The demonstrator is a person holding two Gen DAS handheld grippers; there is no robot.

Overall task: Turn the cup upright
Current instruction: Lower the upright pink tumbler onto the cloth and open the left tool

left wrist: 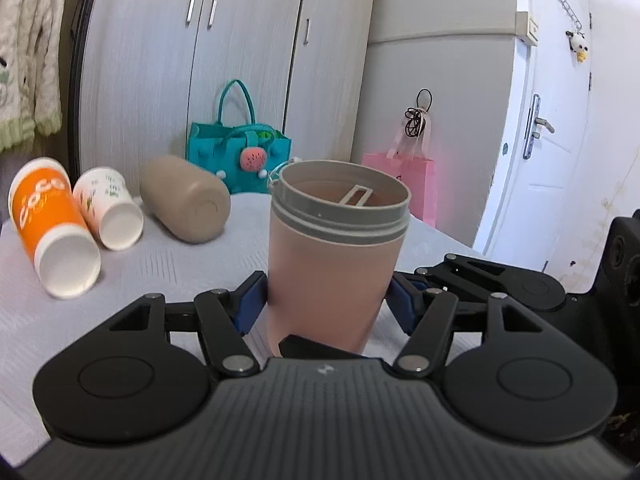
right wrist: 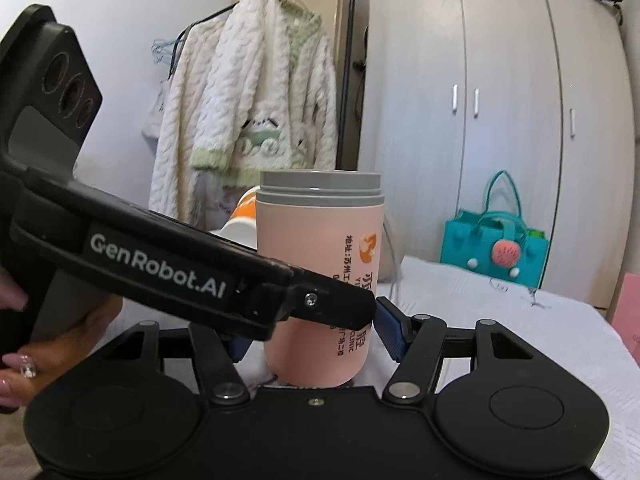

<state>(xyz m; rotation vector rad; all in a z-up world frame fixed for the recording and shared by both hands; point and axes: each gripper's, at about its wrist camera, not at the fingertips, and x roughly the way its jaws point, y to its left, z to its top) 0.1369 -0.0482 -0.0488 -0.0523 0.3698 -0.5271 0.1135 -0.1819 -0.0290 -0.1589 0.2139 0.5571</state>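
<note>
Now upright between both sets of jaws: pink cup [left wrist: 336, 256], axis 12 o'clock; left gripper [left wrist: 326, 300] clamped, right gripper [right wrist: 316, 328] narrowly flanking

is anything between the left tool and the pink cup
Nothing visible does: the pink cup stands upright between the left tool's blue pads, which sit against its sides.

Hidden and cut-off bits

The left gripper [right wrist: 360, 312] hides part of the writing on the pink cup [right wrist: 320, 280]. Behind that cup, the orange cup [right wrist: 246, 210] only peeks out.
</note>
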